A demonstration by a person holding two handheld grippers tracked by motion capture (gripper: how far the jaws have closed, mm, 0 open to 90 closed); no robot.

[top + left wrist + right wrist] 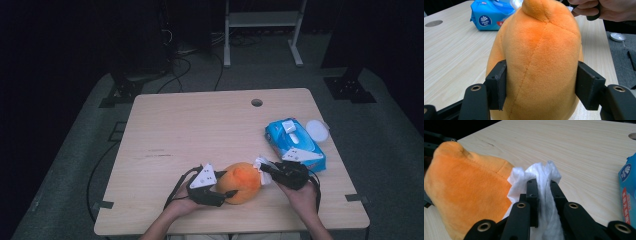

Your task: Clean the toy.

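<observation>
The left gripper (222, 187) is clamped on the orange plush toy (243, 181); the right gripper (266, 167) is pinched on a white wipe (544, 185). Gentle strokes are advised while the toy is kept braced.

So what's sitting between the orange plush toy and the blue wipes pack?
In the high view, the right hand-held gripper, shut on a white wipe, lies between the orange plush toy and the blue wipes pack.

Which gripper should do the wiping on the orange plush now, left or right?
Right. The right gripper already has its jaws shut on the white wipe, which touches the orange plush toy. The left gripper clamps the toy's sides, so it likely should just steady it.
</observation>
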